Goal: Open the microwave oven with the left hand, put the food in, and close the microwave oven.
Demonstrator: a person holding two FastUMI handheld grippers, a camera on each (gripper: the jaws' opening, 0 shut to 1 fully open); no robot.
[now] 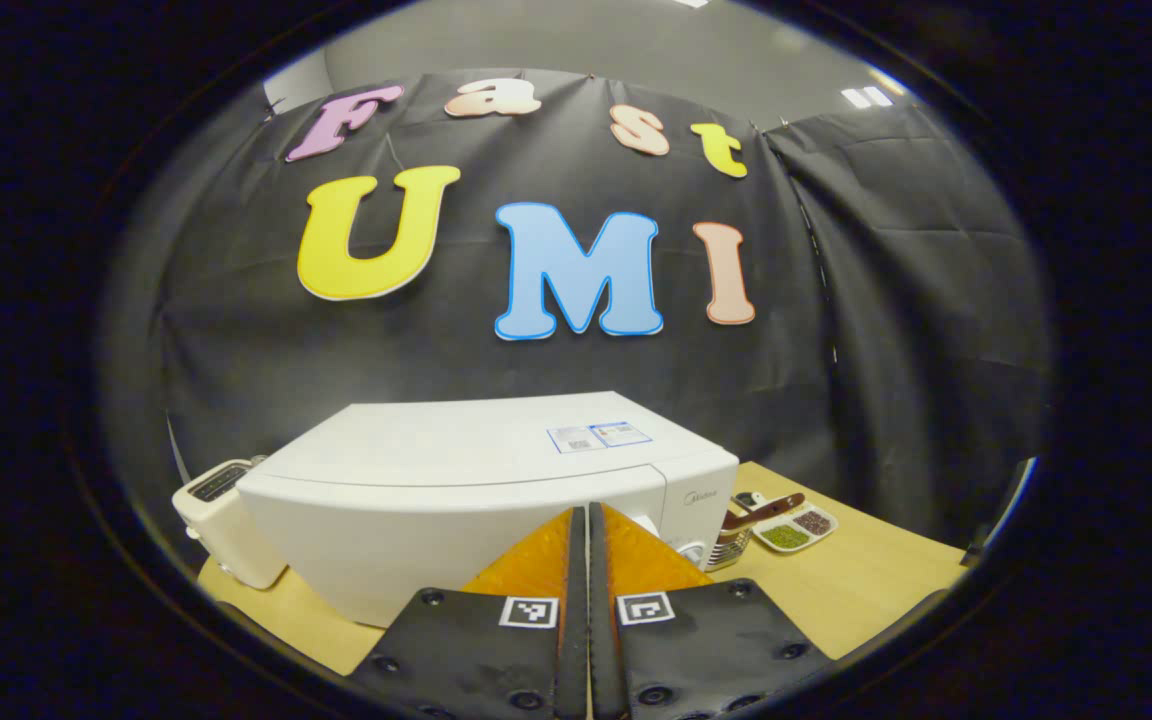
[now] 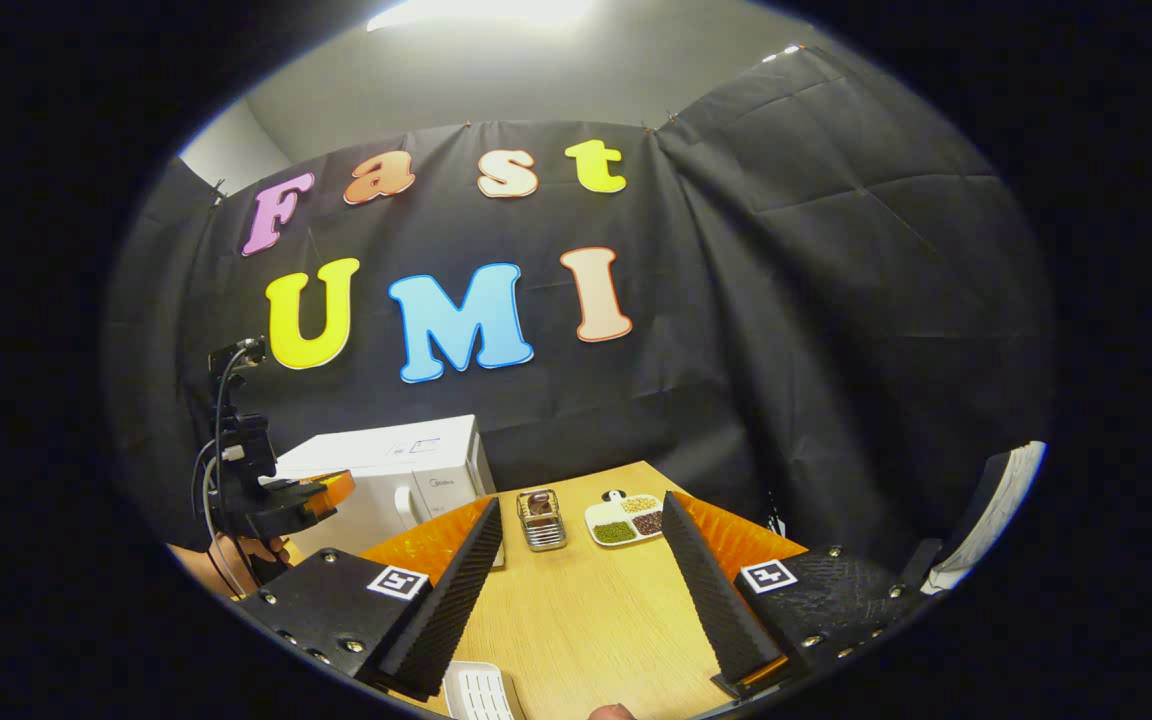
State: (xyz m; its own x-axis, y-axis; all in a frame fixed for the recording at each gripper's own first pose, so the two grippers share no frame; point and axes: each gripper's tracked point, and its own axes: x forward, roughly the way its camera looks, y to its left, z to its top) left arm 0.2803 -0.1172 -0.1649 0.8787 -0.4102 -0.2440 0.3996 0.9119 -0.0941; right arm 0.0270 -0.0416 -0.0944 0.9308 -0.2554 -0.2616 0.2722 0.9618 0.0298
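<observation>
While left gripper (image 1: 581,520) sits at bottom centre of left gripper view with fingers pressed together on nothing, microwave oven (image 1: 476,500) lies just beyond its tips, door closed, filling lower middle. Toaster (image 1: 226,530) stands at lower left, against microwave's side. Right gripper (image 2: 581,520) spread wide at bottom of right gripper view, grasping nothing; metal basket with food (image 2: 541,520) and 3-part dish (image 2: 626,520) rest on wooden table (image 2: 586,620) between its fingers, farther back.

Bright ceiling lights glare overhead; both views are sharp, bowing strongly toward the edges.
</observation>
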